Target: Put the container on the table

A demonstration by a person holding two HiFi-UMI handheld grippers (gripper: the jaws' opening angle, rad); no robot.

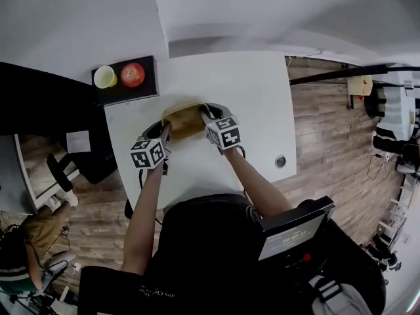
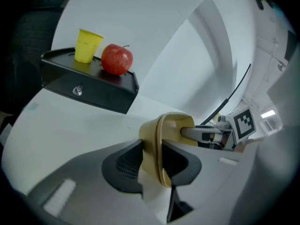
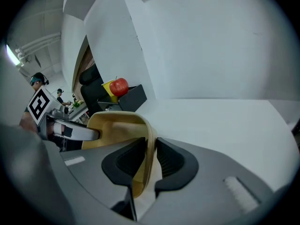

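Looking down in the head view, the tan container (image 1: 186, 120) sat over the white table (image 1: 256, 104). Its two ends were covered by the left gripper (image 1: 164, 128) and right gripper (image 1: 206, 118), so whether its base touched the tabletop could not be told. A black box (image 1: 125, 92) at the table's far corner carried a yellow cup (image 1: 105, 77) and a red apple (image 1: 132, 74). In the left gripper view, the dark ribbed jaws were clamped on the container's thin, smooth plastic rim, one inside the wall and one outside. The lower wall was cut off behind them. In the right gripper view, that gripper's jaws likewise pinched the opposite rim, rounded at its corners. The left gripper's grey finger showed at the far wall, and the container's bottom was hidden.
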